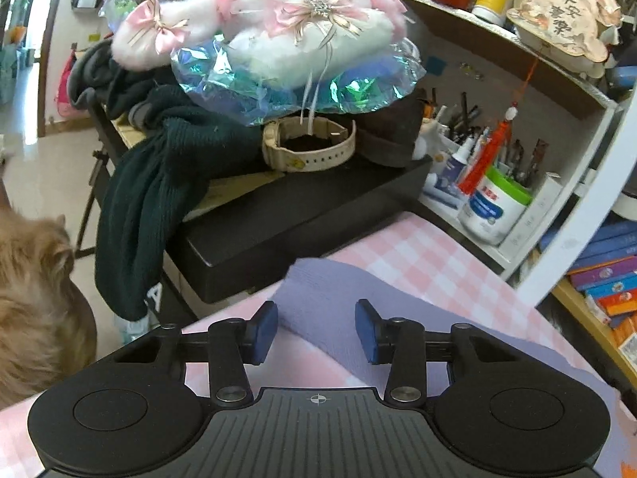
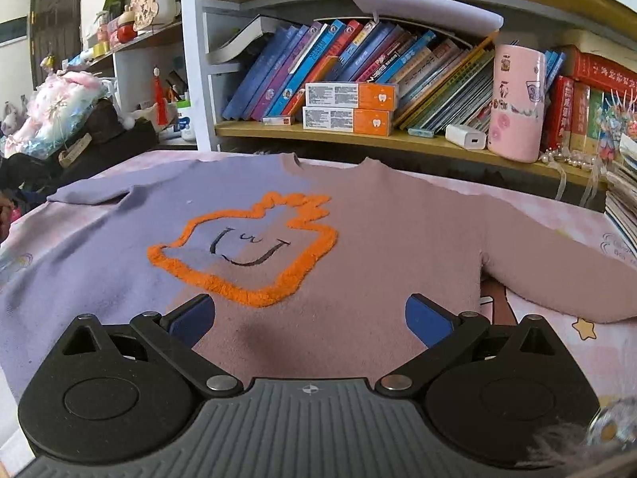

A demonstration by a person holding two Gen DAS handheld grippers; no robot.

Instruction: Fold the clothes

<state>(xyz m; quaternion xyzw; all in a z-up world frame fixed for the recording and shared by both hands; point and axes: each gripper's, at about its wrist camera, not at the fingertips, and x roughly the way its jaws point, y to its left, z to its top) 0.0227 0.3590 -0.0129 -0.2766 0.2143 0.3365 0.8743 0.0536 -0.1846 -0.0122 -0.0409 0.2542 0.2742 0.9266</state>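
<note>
A purple and pink sweater (image 2: 378,239) with an orange fuzzy outline and a drawn smile lies flat on the pink checked table cover (image 2: 557,215), both sleeves spread out. My right gripper (image 2: 310,314) hovers open over its lower hem, nothing between its blue pads. In the left wrist view the sweater's purple left sleeve (image 1: 330,290) lies across the checked cover (image 1: 418,255). My left gripper (image 1: 316,330) is open just above that sleeve's end, pads on either side of it and not closed on it.
A black box (image 1: 286,223) with a dark green knit (image 1: 159,199), a watch and a plush toy (image 1: 286,24) stands beyond the table's left end. A furry animal (image 1: 36,302) is at the left. Shelves of books (image 2: 358,63) and a pink cup (image 2: 517,103) run behind the table.
</note>
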